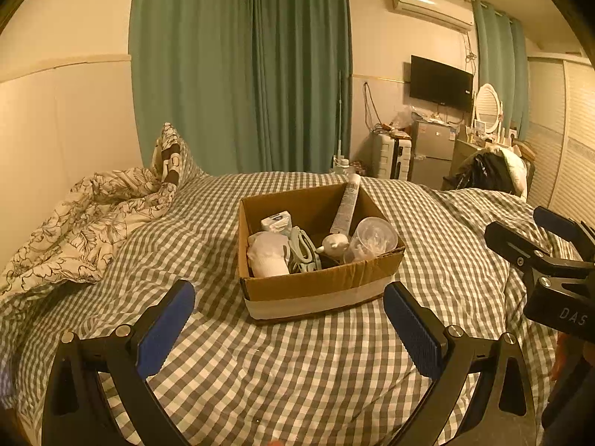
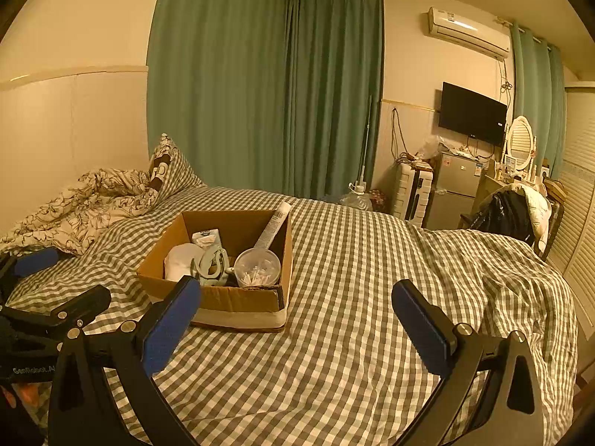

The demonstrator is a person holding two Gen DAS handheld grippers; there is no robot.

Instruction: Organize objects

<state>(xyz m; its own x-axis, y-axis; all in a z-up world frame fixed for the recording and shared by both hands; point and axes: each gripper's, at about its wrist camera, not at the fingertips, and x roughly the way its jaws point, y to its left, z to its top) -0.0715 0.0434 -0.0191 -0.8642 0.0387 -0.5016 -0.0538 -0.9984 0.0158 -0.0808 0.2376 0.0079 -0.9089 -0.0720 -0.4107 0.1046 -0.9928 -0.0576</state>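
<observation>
A cardboard box [image 1: 319,290] sits on the checked bed cover [image 1: 282,371]. It holds a white tube [image 1: 346,204] leaning on the far wall, a clear cup [image 1: 372,239] of cotton swabs, white socks [image 1: 266,254], a pale green clip [image 1: 303,251], a tissue pack [image 1: 277,222] and a small white figure [image 1: 334,243]. My left gripper [image 1: 290,308] is open and empty, just short of the box's near wall. My right gripper [image 2: 295,306] is open and empty, to the right of the box [image 2: 238,297]. The right gripper also shows in the left wrist view [image 1: 546,256].
A crumpled floral quilt [image 1: 85,223] and a pillow [image 1: 173,156] lie at the bed's far left by the wall. Green curtains [image 1: 241,74] hang behind. A small fridge [image 1: 433,152], a suitcase [image 1: 390,156] and a chair with clothes [image 1: 491,171] stand beyond the bed at right.
</observation>
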